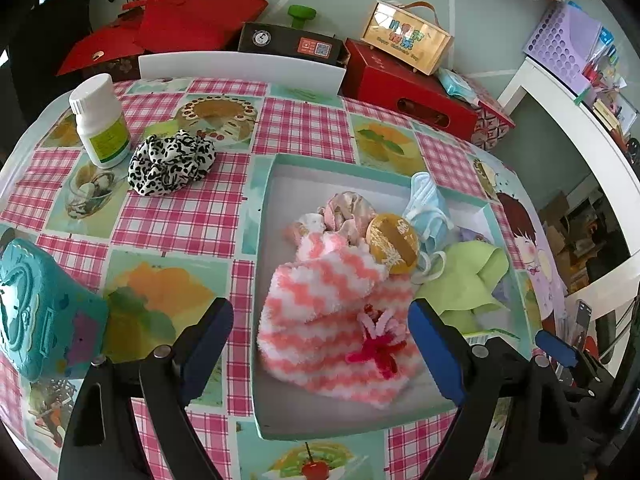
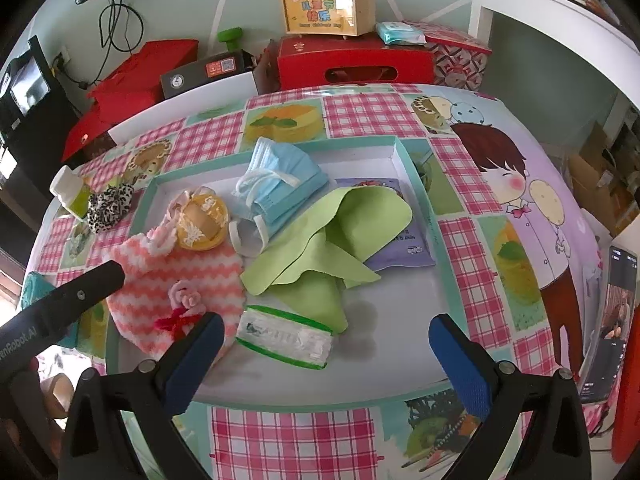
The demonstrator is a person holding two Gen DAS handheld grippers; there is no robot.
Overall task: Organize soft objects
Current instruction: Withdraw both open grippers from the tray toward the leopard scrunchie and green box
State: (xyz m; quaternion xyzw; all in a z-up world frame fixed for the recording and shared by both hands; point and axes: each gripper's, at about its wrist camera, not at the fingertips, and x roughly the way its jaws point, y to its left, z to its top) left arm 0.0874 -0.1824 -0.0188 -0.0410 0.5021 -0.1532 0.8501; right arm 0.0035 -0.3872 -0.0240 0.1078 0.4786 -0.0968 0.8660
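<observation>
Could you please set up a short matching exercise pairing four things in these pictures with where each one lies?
Things:
1. scrunchie
2. mask
3. green cloth
4. bottle

Places:
A. in the box, over a purple packet
B. on the tablecloth, outside the box
C. upright at the table's far corner
D. in the box, toward its far wall

Pairs: 1-B, 2-D, 3-A, 4-C

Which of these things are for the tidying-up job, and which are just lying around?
For the job:
- tray
- pink striped sock, in the tray
- green cloth, in the tray
- blue masks, in the tray
- spotted scrunchie, on the table outside the tray

Just lying about:
- white bottle
- teal toy case
- red boxes behind the table
</observation>
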